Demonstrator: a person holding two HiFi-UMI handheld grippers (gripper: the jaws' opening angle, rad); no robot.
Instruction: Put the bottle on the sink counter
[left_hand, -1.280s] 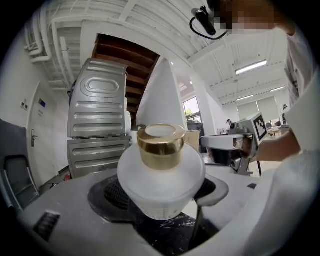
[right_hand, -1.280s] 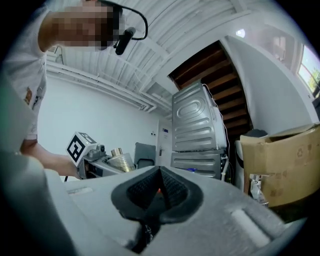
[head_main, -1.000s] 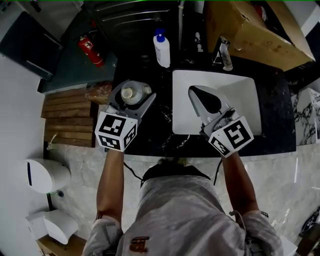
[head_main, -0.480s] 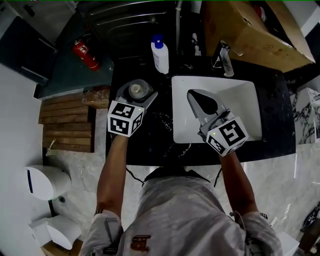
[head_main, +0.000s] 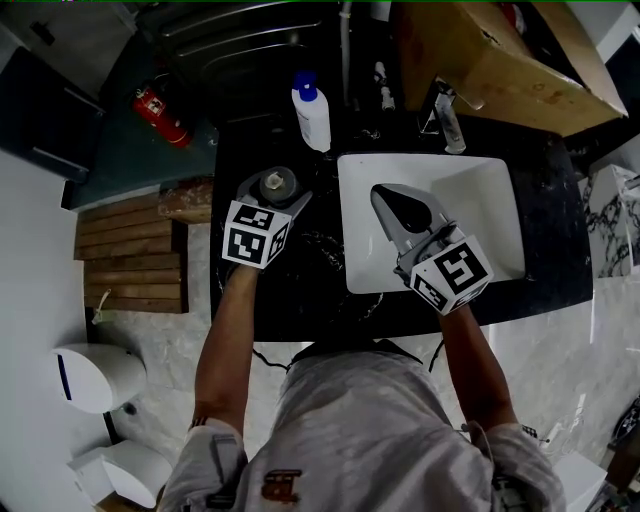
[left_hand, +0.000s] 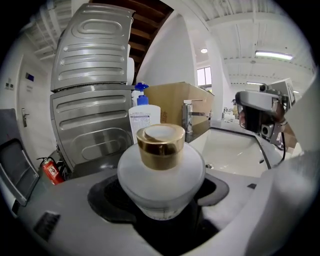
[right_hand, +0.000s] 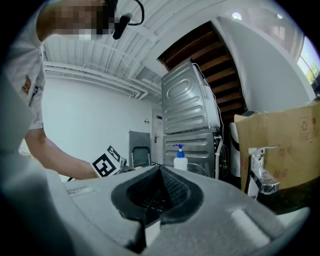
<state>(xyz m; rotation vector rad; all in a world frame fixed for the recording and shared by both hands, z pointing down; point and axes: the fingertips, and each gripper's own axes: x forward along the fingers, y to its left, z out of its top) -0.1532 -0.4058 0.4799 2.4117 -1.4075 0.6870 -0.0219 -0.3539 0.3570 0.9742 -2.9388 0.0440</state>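
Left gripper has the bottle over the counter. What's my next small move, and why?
Probably lower the left gripper straight down until the bottle stands on the black counter. Its jaws clamp the bottle's white body, upright, over bare counter left of the sink and short of the pump bottle. Whether the base touches yet I cannot tell, so go slowly.

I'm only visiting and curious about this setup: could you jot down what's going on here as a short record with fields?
Left claw: shut on frosted bottle with gold cap
Bottle location: above black counter, left of sink basin; contact with counter unclear
Right claw: shut, empty, over the basin
Also on counter: blue-topped pump bottle, at the back
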